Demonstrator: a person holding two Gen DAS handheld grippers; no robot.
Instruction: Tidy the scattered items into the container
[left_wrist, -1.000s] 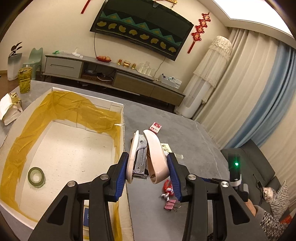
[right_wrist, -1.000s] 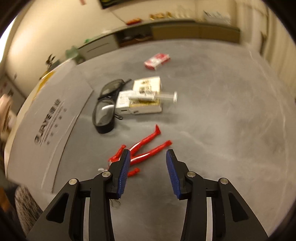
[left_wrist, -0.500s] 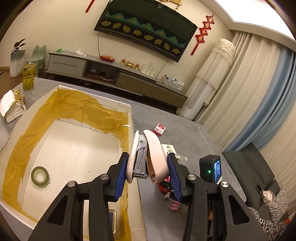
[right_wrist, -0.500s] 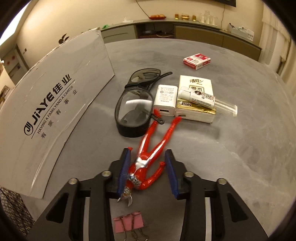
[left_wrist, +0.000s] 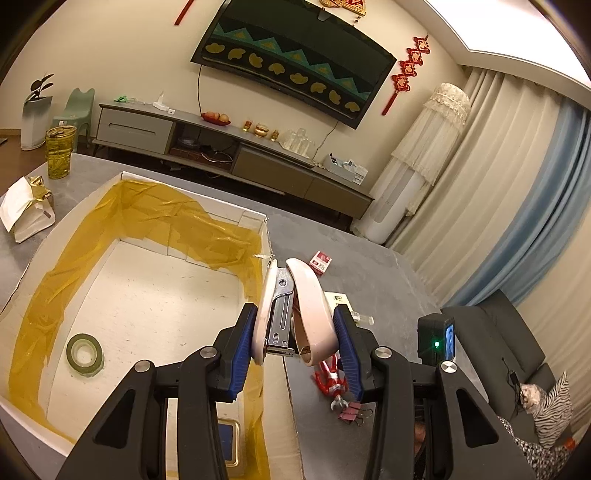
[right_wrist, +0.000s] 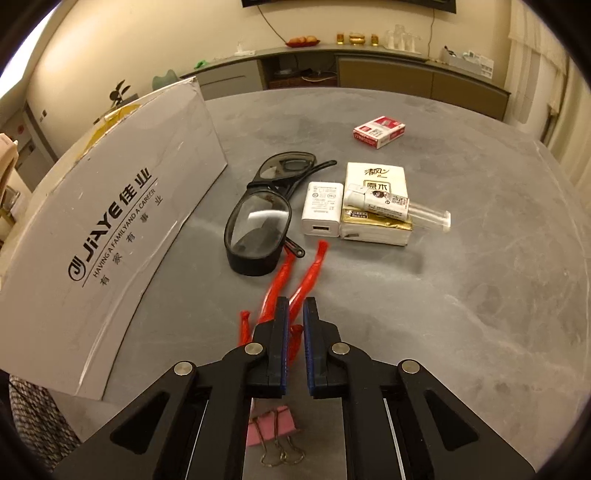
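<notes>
Nearest you, your right gripper (right_wrist: 295, 314) has its jaws clenched on the torso of the red toy figure (right_wrist: 310, 273), which lies flat on the table (right_wrist: 480, 295) with its legs pointing away toward the goggles (right_wrist: 258, 229). Your left gripper (left_wrist: 295, 332) grips the pink stapler (left_wrist: 295, 306) upright, hovering about over the right wall of the box (left_wrist: 147, 295). So you are mid-carry with one item and just taking hold of another, I'd judge. Next, shift the stapler further over the box floor before letting go, and lift the figure straight up, clear of the goggles' arm it touches.

The figure's head and chest are hidden beneath your jaws, so how firmly you hold it can't be told. Beyond lie a charger (right_wrist: 321, 206), tissue pack (right_wrist: 376, 221) with a tube (right_wrist: 395, 206) on top, and a red pack (right_wrist: 380, 131).
</notes>
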